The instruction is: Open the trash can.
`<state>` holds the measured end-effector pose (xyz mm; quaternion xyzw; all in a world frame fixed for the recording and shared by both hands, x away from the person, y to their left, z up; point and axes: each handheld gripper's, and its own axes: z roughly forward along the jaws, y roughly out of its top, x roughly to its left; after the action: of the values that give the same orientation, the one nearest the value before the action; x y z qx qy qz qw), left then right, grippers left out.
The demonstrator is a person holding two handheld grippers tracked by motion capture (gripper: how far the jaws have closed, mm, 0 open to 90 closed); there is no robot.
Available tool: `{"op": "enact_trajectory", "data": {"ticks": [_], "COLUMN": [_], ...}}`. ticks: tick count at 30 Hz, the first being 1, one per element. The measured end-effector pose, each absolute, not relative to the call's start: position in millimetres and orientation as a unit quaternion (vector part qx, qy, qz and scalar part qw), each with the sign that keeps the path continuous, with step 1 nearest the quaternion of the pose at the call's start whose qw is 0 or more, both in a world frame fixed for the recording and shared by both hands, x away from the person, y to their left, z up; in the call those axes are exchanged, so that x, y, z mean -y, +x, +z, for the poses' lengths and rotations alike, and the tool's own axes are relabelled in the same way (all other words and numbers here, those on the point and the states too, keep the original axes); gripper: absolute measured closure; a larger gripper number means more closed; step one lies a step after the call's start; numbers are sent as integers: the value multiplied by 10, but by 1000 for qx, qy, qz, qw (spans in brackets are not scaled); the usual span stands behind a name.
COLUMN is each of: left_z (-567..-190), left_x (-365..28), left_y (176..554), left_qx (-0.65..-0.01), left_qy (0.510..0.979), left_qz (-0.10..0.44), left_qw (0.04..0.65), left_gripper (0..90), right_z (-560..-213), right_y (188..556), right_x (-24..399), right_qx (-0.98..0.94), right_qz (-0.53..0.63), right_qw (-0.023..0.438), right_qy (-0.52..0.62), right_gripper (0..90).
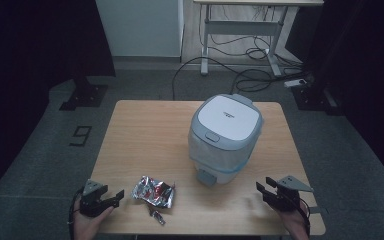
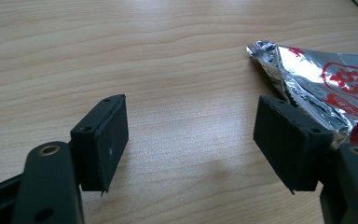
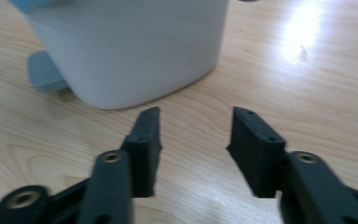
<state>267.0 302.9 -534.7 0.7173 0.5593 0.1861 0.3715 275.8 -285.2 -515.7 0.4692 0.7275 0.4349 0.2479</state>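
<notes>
Pale wood grain runs across the table [image 1: 145,125] I work at, with grey floor around it and a tangle of cables [image 1: 240,70] under a desk frame at the top of the high view.

Near the centre right of that view stands a white and grey lidded bin [image 1: 226,137], its blue-grey pedal [image 1: 206,177] pointing toward the bottom edge. Toward the lower middle lies a crumpled silver foil wrapper [image 1: 153,192] with red print.

I hold my left gripper [image 1: 109,197] at the lower left of the high view, low over the table's near edge, its jaws spread apart with nothing between them. The wrapper lies just to the right of it, near but not touched. In the left gripper view the wrapper [image 2: 326,88] fills the upper right, with one crinkled edge running behind my right-hand jaw; bare wood shows in the gap between the jaws.

I hold my right gripper [image 1: 264,189] at the lower right of the high view, also spread wide and empty. The bin stands up and to the left of it, close by. In the right gripper view the bin's pale wall [image 3: 130,46] takes up the upper left, just beyond my jaw tips, with the pedal [image 3: 44,72] at the left edge.
</notes>
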Motion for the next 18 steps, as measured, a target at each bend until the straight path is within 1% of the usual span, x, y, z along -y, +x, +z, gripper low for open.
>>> {"op": "enact_trajectory", "data": {"ticks": [1, 2, 3, 4, 7, 8, 9, 12, 13, 15, 18], "left_z": [-5347, -5347, -5347, -5348, -5349, -5349, -5352, -5352, -5350, -5344, -5344], "left_x": [-3029, -3029, -3028, -3026, -3016, -3016, -3015, -3015, -3015, -3014, -3011], "left_y": [2670, 2670, 2670, 2670, 2674, 2674, 2677, 2677, 2677, 2675, 2676], "left_qx": [-559, -560, -560, -560, -559, -559, -557, -553, -553, -553, -553], "left_qy": [717, 717, 716, 716, 717, 717, 719, 720, 720, 719, 719], "left_qz": [186, 186, 185, 185, 184, 184, 182, 177, 176, 176, 176], "left_qw": [371, 372, 372, 372, 372, 372, 373, 380, 381, 382, 382], "left_gripper": [268, 268, 268, 269, 270, 271, 271, 271, 271, 271, 271], "right_z": [-5146, -5146, -5135, -5112, -5085, -5085, -5073, -5067, -5067, -5055, -5043], "right_y": [2749, 2749, 2742, 2725, 2707, 2707, 2703, 2705, 2705, 2703, 2709], "right_x": [2843, 2843, 2833, 2813, 2780, 2780, 2760, 2732, 2732, 2707, 2685], "right_qx": [-728, -728, -729, -732, -738, -738, -743, -749, -749, -752, -752], "right_qz": [438, 438, 442, 450, 460, 460, 466, 472, 472, 478, 485], "right_qw": [247, 247, 247, 245, 240, 240, 231, 223, 223, 218, 212], "right_qy": [465, 465, 461, 450, 431, 431, 421, 408, 408, 397, 393], "right_gripper": [568, 568, 600, 673, 758, 758, 801, 849, 849, 895, 898]}}
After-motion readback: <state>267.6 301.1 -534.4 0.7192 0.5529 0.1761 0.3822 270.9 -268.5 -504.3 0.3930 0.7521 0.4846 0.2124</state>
